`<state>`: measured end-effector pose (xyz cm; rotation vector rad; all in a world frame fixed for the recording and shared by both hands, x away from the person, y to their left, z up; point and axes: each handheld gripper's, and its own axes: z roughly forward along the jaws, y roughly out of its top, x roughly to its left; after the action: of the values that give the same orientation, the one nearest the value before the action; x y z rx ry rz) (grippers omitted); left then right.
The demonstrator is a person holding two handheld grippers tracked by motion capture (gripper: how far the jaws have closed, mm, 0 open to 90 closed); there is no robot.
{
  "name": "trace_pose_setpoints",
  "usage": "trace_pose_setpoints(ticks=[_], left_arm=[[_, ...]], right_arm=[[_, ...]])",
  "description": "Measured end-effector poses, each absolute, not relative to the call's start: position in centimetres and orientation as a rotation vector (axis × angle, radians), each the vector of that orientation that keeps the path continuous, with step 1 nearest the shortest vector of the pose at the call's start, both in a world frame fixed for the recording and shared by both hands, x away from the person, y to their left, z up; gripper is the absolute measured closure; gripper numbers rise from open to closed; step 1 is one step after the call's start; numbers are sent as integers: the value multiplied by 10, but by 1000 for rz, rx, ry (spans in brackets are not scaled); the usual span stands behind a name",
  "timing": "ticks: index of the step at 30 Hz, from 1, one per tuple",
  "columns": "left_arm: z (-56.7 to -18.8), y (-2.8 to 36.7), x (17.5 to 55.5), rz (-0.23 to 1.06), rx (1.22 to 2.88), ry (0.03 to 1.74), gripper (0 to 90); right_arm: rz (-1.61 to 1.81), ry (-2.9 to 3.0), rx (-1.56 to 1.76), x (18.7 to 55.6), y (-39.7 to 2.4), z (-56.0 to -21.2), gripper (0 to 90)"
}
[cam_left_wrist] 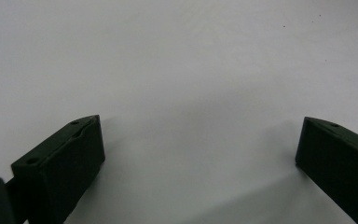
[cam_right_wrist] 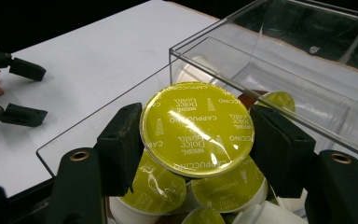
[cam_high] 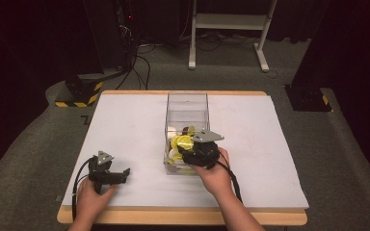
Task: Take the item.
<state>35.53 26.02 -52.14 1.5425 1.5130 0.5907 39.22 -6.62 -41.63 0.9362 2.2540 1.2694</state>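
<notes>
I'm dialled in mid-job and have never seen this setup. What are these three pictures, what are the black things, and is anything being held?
There is no robot arm here: a person at a table holds a hand-held two-fingered gripper in each hand.

The high view looks down on the white table from the person's side. The other two come from cameras riding on each gripper, looking along its own black fingers.

On the table stands a clear plastic box with yellow-lidded coffee capsules heaped in it.

The right gripper is at the near end of the box, and its fingers are closed on a yellow capsule whose lid reads "Cappuccino", above the other capsules.

The left gripper is open over bare table, with nothing between its fingers; in the high view it sits near the table's front left corner.
</notes>
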Motion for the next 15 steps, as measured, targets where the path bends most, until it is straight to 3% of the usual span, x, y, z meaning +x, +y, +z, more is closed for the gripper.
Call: trace_pose_setpoints(ticks=[15], left_arm=[[-521, 260, 355, 589, 1538, 1514, 13]], right_arm=[[1346, 2175, 955, 390, -82, -404, 377]])
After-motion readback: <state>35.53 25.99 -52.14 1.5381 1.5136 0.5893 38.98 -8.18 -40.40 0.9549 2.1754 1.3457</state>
